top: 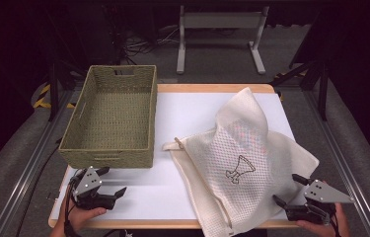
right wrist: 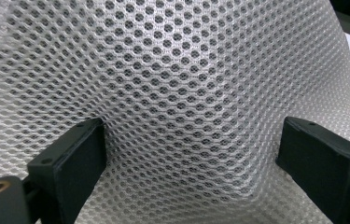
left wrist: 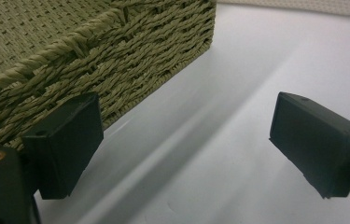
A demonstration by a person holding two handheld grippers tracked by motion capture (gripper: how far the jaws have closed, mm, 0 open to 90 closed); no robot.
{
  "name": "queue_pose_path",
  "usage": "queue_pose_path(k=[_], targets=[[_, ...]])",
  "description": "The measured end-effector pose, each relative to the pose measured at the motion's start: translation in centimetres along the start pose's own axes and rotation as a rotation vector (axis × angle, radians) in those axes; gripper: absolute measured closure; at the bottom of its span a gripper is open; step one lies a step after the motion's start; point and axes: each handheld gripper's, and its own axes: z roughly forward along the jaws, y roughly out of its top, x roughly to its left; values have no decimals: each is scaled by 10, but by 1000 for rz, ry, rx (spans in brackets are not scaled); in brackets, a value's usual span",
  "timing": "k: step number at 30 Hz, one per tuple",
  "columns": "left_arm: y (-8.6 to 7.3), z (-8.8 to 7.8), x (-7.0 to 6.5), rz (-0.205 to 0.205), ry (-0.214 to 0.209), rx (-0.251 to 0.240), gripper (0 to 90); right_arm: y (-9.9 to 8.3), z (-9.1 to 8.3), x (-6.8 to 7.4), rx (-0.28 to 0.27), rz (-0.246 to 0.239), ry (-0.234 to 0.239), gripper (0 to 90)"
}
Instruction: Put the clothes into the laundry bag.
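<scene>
Left gripper (top: 111, 182) held with jaws apart beside woven basket (top: 111, 116) on desk (top: 172, 118); right gripper (top: 290, 190) jaws spread, nothing gripped, at mesh bag (top: 241, 153), contents perhaps coloured.

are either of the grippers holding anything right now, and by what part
Nothing is held. The left gripper is open over bare table beside the basket; the right gripper is open at the mesh bag.

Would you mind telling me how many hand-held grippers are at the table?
2: the left hand-held gripper near the woven basket's front corner, the right hand-held gripper at the mesh bag's near-right edge.
</scene>
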Motion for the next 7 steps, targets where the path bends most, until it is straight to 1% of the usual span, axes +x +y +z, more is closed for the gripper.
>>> queue_pose_path(k=[7], targets=[[1, 2, -1, -4, 1, 4, 104, 0, 0, 1, -2, -5, -8, 82]])
